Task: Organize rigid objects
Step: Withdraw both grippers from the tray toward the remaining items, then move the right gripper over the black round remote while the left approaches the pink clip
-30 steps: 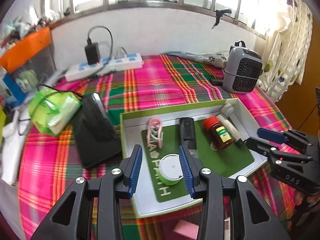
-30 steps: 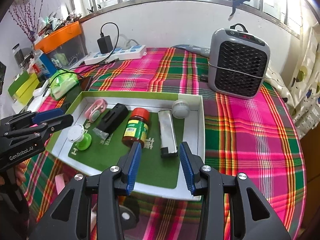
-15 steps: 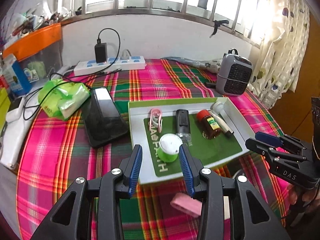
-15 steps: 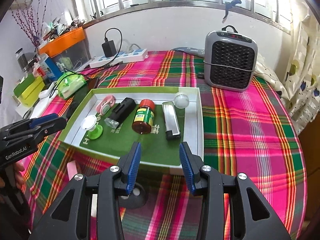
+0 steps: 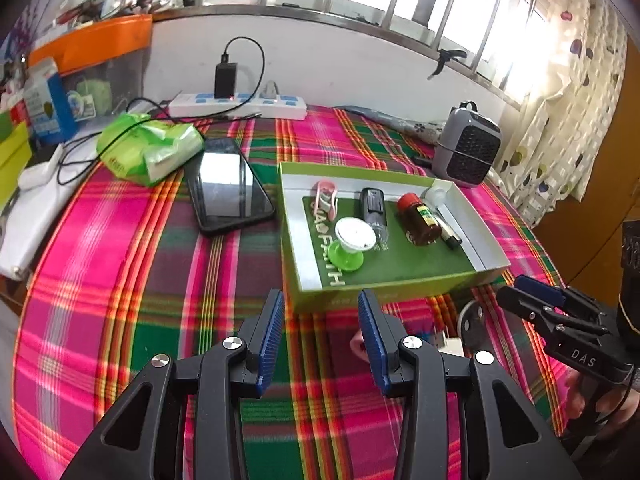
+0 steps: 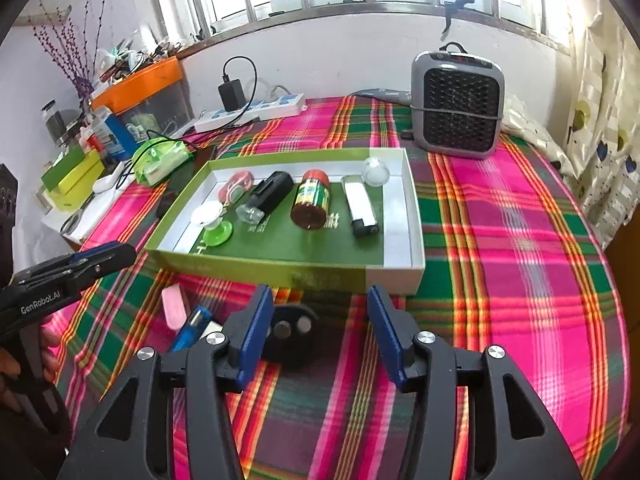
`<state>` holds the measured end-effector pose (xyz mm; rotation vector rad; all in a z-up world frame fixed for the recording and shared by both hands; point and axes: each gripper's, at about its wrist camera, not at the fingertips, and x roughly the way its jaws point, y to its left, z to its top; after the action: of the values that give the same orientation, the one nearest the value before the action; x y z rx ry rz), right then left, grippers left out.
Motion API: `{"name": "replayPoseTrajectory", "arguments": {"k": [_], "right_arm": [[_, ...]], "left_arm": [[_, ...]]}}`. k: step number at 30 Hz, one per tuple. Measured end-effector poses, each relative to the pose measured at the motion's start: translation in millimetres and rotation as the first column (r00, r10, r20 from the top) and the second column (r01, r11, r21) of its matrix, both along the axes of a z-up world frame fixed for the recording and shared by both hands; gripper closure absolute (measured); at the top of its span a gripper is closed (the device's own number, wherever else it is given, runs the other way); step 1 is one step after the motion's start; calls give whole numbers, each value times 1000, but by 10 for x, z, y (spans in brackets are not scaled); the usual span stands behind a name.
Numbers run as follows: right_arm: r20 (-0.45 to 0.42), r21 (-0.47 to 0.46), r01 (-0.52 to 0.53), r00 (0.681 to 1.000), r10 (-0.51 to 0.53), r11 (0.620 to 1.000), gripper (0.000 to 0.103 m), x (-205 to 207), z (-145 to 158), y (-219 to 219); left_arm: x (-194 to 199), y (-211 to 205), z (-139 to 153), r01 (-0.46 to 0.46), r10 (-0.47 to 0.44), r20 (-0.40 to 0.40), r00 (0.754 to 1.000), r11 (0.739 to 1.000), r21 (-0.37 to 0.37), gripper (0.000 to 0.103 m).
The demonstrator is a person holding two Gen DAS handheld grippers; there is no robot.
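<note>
A shallow green box [image 5: 400, 290] [image 6: 280, 272] lies on the plaid cloth. It holds a pink clip [image 5: 326, 198], a black case [image 5: 372, 204], a red-capped brown bottle [image 6: 311, 200], a white lighter [image 6: 360, 208], a green-and-white suction cup [image 5: 350, 244] and a clear ball [image 6: 375, 171]. On the cloth in front of the box are a pink eraser [image 6: 174, 310], a blue item [image 6: 192, 326] and a black round piece [image 6: 292, 328]. My left gripper [image 5: 320, 296] [image 6: 116, 252] hovers open and empty before the box. My right gripper [image 6: 319, 292] [image 5: 528, 288] is open above the black piece.
A grey heater [image 6: 458, 108] stands behind the box at the right. A black phone [image 5: 228, 188], a green tissue pack [image 5: 152, 148] and a power strip [image 5: 240, 104] lie to the left and behind. Boxes and an orange bin [image 6: 140, 80] crowd the far left.
Both grippers have drawn back from over the box toward the table's near side. The loose items in front of the box have come into view. Both stay open.
</note>
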<state>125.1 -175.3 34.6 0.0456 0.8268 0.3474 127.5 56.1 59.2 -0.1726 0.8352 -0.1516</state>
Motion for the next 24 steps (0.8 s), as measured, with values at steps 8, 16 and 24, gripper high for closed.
{"name": "replayPoseTrajectory", "arguments": {"k": [8, 16, 24], "right_arm": [[-33, 7, -7, 999, 7, 1000, 52, -33, -126, 88], [-56, 10, -25, 998, 26, 1000, 51, 9, -218, 194], [-78, 6, -25, 997, 25, 1000, 51, 64, -296, 230]], "left_arm": [[-110, 29, -81, 16, -16, -14, 1000, 999, -43, 66], [-144, 86, -161, 15, -19, -35, 999, 996, -86, 66], [-139, 40, -196, 38, -44, -52, 998, 993, -110, 66]]}}
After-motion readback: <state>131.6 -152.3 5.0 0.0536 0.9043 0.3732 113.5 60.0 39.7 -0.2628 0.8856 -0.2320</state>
